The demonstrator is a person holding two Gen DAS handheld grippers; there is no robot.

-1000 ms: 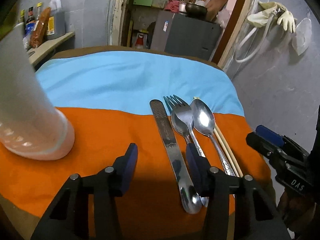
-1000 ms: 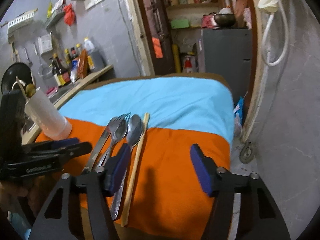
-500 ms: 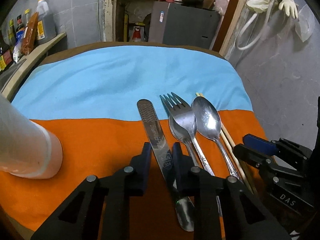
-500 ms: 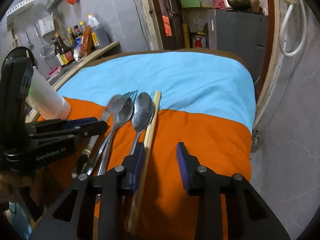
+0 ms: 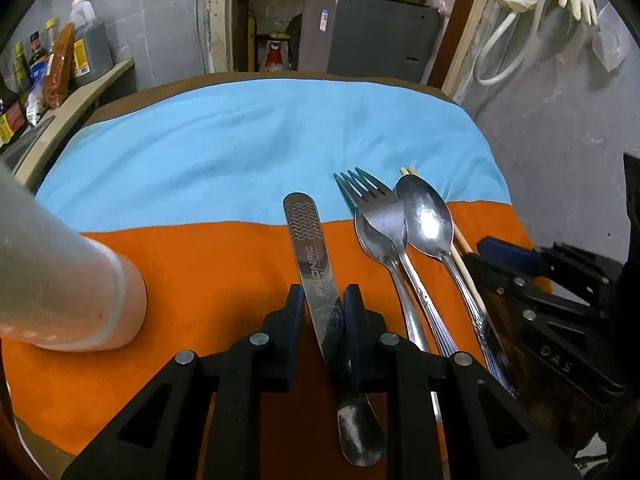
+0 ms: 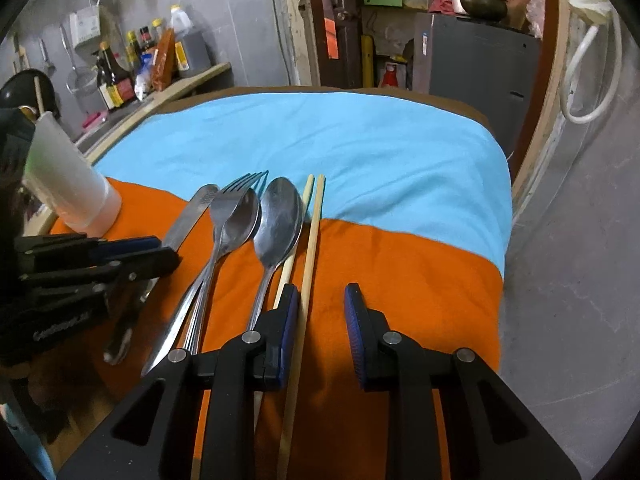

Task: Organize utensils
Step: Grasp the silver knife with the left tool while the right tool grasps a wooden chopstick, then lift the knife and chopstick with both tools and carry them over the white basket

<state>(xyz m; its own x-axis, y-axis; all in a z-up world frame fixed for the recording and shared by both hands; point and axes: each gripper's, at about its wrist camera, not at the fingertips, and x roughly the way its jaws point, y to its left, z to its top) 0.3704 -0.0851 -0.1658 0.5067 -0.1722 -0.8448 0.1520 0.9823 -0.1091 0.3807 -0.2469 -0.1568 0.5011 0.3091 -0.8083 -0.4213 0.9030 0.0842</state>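
The knife (image 5: pixel 316 280) lies between the left gripper (image 5: pixel 323 304)'s nearly closed jaws, which have just been narrowing; whether they pinch it is unclear. Next: confirm the grip, then lift toward the holder (image 5: pixel 68 288).

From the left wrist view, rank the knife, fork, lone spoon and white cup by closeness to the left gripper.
1. Knife, between the left gripper fingers.
2. Fork, just right.
3. Lone spoon, further right.
4. White cup, far left.
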